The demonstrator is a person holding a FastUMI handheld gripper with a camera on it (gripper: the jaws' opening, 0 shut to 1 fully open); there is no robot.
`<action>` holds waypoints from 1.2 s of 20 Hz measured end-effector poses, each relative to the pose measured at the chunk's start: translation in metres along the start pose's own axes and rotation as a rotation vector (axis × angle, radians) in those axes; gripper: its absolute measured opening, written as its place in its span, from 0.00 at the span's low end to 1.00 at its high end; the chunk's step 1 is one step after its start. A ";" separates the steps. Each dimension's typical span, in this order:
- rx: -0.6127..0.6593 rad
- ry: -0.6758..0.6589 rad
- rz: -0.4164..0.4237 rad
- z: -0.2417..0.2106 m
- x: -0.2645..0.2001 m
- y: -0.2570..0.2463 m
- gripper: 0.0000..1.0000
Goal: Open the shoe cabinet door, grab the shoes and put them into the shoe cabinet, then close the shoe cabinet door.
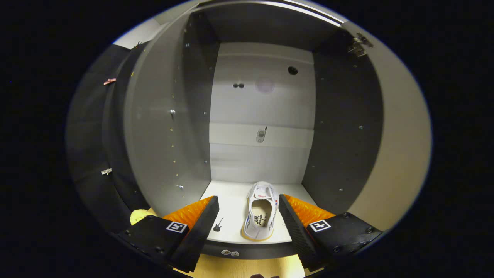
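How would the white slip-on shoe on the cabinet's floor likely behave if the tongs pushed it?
The white slip-on shoe looks small and soft-sided, so probably light and squashy. Lying flat on its sole, it should slide on the smooth white cabinet floor, not tip. The open tongs flank it.

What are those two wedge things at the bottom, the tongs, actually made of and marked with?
The tongs are two flat, wedge-shaped fingers with ribbed inner faces. Each sits on a black block held by small screws, and each block carries a square black-and-white marker tag. They stand open, apart from the white shoe on the cabinet floor.
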State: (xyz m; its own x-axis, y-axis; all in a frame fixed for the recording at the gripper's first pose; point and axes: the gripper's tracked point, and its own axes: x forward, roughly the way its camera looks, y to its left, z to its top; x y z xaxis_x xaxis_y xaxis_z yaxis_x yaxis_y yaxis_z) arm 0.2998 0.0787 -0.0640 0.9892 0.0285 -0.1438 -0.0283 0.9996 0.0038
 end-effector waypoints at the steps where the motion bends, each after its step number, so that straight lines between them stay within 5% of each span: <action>1: 0.012 -0.012 -0.006 0.004 -0.017 -0.004 0.98; 18: 0.011 -0.148 -0.064 -0.012 -0.259 -0.097 0.98; 24: 0.035 -0.134 -0.157 -0.025 -0.341 -0.162 0.98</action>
State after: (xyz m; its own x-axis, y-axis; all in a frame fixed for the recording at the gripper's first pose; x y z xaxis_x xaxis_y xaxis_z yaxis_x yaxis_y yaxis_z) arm -0.0362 -0.0928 -0.0405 0.9914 -0.1300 -0.0121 0.1303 0.9911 0.0262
